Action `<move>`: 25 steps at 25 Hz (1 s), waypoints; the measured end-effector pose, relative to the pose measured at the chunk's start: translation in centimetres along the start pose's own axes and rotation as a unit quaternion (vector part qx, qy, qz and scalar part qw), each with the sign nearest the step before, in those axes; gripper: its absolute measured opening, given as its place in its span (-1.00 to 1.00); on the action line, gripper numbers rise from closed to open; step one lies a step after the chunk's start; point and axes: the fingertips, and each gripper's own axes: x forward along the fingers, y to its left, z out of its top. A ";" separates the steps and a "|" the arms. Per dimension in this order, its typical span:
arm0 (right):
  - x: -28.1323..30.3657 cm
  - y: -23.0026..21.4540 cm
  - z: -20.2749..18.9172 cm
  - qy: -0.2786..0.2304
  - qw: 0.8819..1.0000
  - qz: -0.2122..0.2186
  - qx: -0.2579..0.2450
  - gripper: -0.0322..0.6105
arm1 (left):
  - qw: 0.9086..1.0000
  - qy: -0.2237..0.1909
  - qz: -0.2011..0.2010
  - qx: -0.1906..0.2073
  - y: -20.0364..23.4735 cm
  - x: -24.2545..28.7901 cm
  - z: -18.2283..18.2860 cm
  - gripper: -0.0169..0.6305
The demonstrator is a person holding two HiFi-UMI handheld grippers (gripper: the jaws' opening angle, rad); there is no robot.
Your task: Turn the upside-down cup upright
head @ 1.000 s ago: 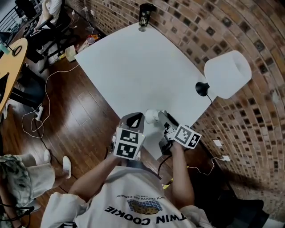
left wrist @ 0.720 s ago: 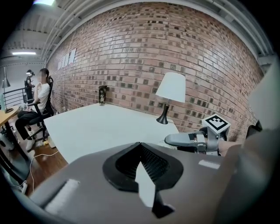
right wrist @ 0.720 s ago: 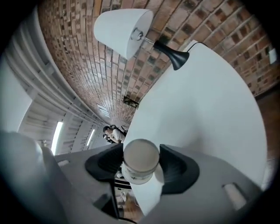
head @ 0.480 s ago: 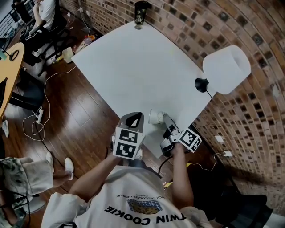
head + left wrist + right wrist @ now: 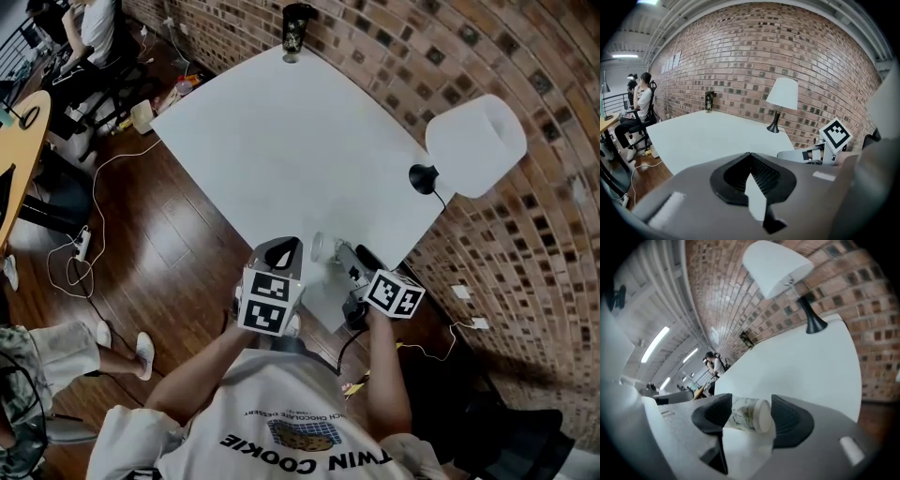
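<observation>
A white paper cup with green print [image 5: 744, 415] lies sideways between the jaws of my right gripper [image 5: 749, 414], its flat base toward the right pad and its mouth end hidden by the left pad. The right gripper is shut on it, just above the near corner of the white table [image 5: 281, 141]. The head view shows only a small part of the cup [image 5: 317, 247] at the tip of the right gripper [image 5: 330, 251]. My left gripper [image 5: 281, 246] hovers beside it to the left, shut and empty. In the left gripper view the left gripper [image 5: 750, 157] has its tips together.
A white-shaded lamp [image 5: 473, 145] on a black base [image 5: 424, 178] stands at the table's right corner by the brick wall. A dark tumbler [image 5: 297, 28] sits at the far corner. Cables lie on the wood floor [image 5: 141, 234]; people sit at desks beyond.
My right gripper has rolled a little and dropped slightly with the cup in it, so less of the cup shows in the head view. The left gripper has kept still.
</observation>
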 end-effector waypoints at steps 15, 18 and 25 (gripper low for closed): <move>2.5 5.8 -4.9 0.320 0.696 0.046 -0.642 0.10 | 1.000 -0.009 0.016 -0.017 1.4 -0.9 0.0 -0.94; 3.7 5.7 -5.9 0.344 0.673 0.050 -0.653 0.10 | 0.999 -0.014 0.023 -0.023 1.9 -1.2 0.0 -0.94; 4.8 6.5 -6.2 0.327 0.695 0.064 -0.637 0.07 | 0.999 -0.018 0.040 -0.031 3.4 -1.9 -0.2 -0.94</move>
